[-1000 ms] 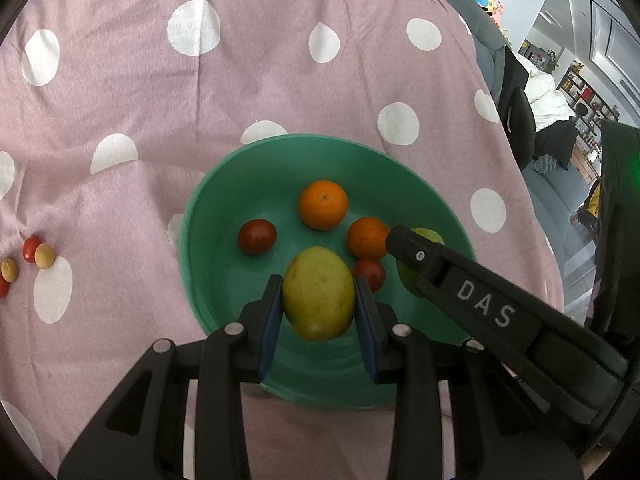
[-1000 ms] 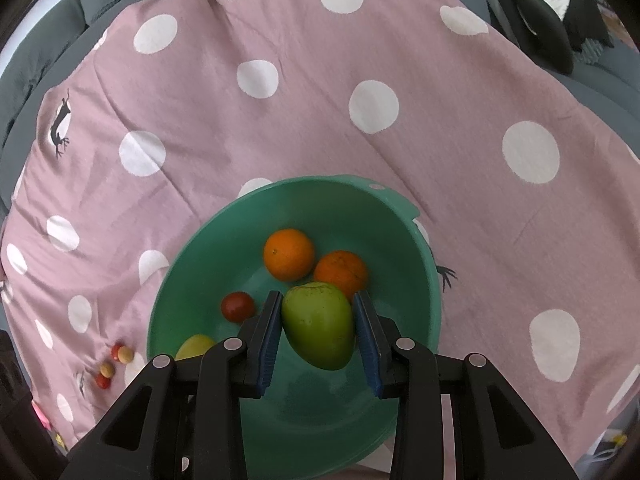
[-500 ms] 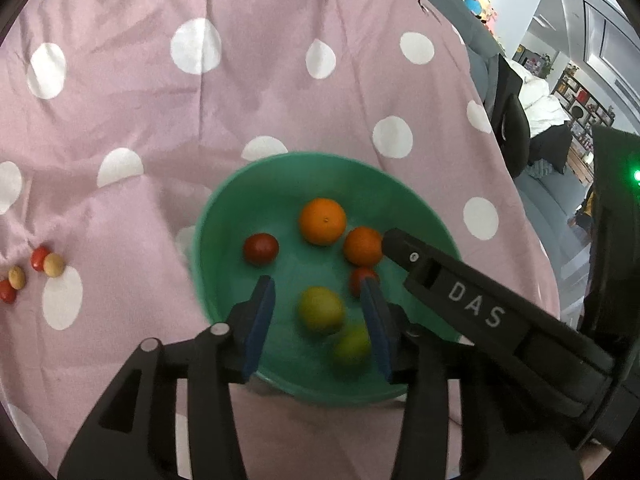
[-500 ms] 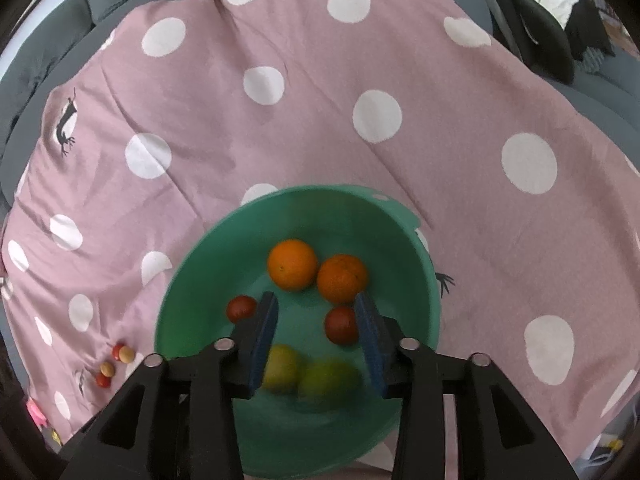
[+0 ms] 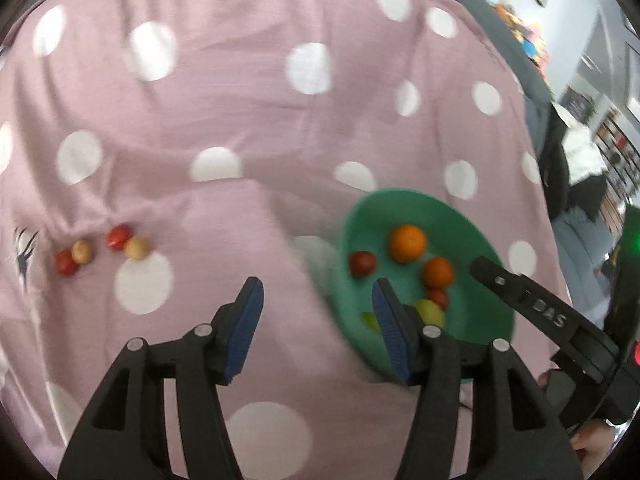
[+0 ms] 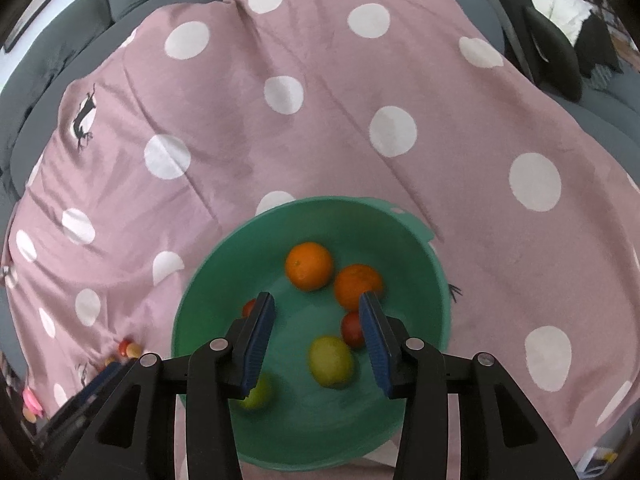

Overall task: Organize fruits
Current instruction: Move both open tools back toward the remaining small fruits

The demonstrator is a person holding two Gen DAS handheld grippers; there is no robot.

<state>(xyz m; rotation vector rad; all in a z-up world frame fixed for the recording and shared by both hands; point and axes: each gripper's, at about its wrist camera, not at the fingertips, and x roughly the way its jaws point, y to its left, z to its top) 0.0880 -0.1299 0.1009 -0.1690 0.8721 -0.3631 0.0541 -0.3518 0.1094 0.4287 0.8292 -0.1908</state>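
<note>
A green bowl (image 6: pixel 208 304) sits on a pink polka-dot cloth (image 6: pixel 320 120). It holds two oranges (image 6: pixel 309 266), two small red fruits (image 6: pixel 352 329) and two yellow-green fruits (image 6: pixel 331 361). My right gripper (image 6: pixel 316 338) is open and empty, above the bowl. My left gripper (image 5: pixel 316 326) is open and empty, over the cloth just left of the bowl (image 5: pixel 472 240). Several small red and yellow fruits (image 5: pixel 120 242) lie on the cloth to the far left.
A grey sofa (image 6: pixel 48 72) lies under the cloth. The right gripper's black arm (image 5: pixel 544 312) crosses the left wrist view beside the bowl. Dark cushions and a white blanket (image 6: pixel 560 4) lie at the back right.
Both grippers opened and dropped their yellow-green fruits into the bowl. The left gripper then swung left, away from the bowl. The right gripper rose slightly.
</note>
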